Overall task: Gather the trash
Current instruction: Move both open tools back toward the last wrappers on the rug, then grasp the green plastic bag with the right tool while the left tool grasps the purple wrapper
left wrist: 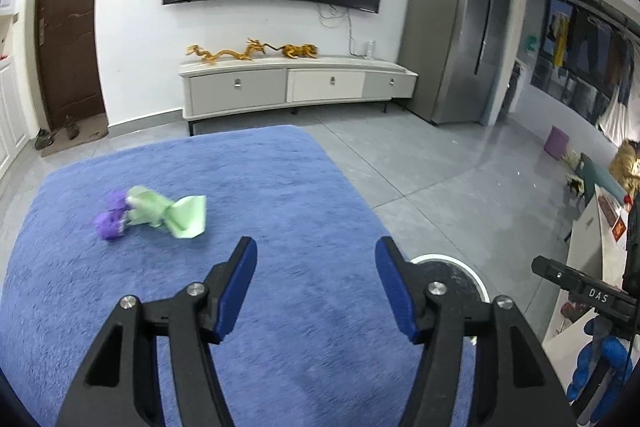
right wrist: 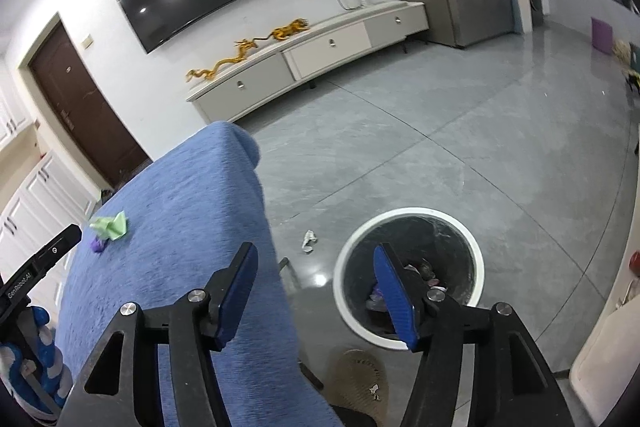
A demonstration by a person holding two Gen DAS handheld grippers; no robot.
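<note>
- Judging from the bin (right wrist: 408,215), which already holds several scraps, the collection is partly done.
- Both the left gripper (left wrist: 316,247) and the right gripper (right wrist: 316,253) stand spread and empty.
- Green paper (left wrist: 168,211) and purple wads (left wrist: 110,217) remain on the blue cloth (left wrist: 280,187); a white scrap (right wrist: 309,241) lies on the floor near the bin.

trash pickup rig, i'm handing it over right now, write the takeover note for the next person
Left claw: open, nothing between the pads, above the blue cloth.
Right claw: open and empty, hanging over the edge of the cloth and the trash bin.
Done: the bin, on the floor beside the cloth-covered surface, already holds some scraps.
Left: the green paper and the purple wad touching it, both on the cloth; a small white scrap on the floor between cloth and bin.
Suggestion: the left claw looks nearer the green and purple pieces, so probably take those first.
</note>
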